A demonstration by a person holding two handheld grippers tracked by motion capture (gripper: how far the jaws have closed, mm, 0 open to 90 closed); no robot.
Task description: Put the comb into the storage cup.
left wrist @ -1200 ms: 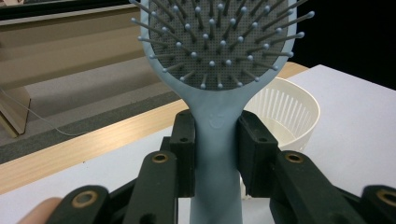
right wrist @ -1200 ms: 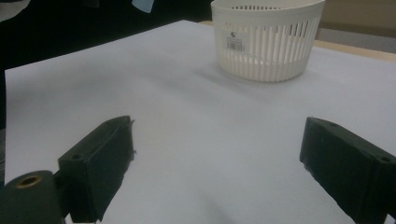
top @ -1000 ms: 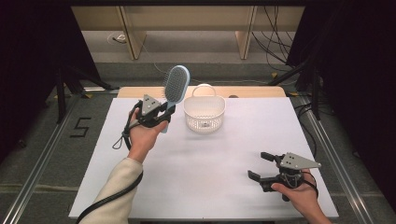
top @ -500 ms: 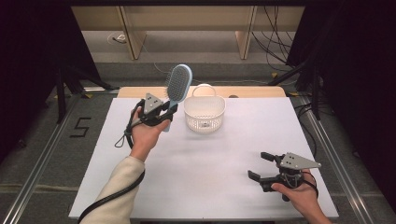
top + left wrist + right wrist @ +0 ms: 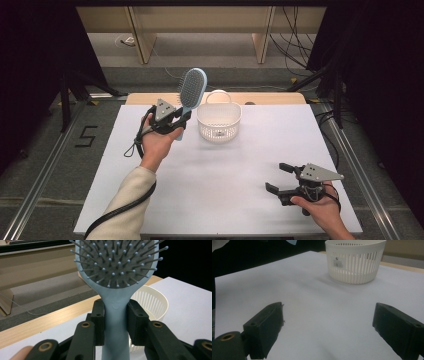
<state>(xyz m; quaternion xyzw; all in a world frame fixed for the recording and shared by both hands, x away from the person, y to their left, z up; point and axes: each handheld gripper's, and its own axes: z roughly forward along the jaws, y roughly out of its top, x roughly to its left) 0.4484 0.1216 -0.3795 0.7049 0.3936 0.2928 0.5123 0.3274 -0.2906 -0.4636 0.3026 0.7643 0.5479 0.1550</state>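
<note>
The left tongs [image 5: 176,120] are clamped on the handle of a pale blue hairbrush [image 5: 190,92], held upright left of centre in the high view, bristles facing the left gripper view's camera. Just right of it, a white slatted basket [image 5: 219,121] stands on the white bench [image 5: 220,170]. At lower right, the right tongs [image 5: 278,177] hover apart above the bench, gripping nothing.

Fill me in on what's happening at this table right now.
A person works at a white table with a gripper in each hand. The left gripper is clamped on the handle of a light blue hairbrush, holding it upright just left of a white slotted basket at the far side. The basket looks empty. The right gripper rests near the table's front right, jaws open with nothing between them.
</note>
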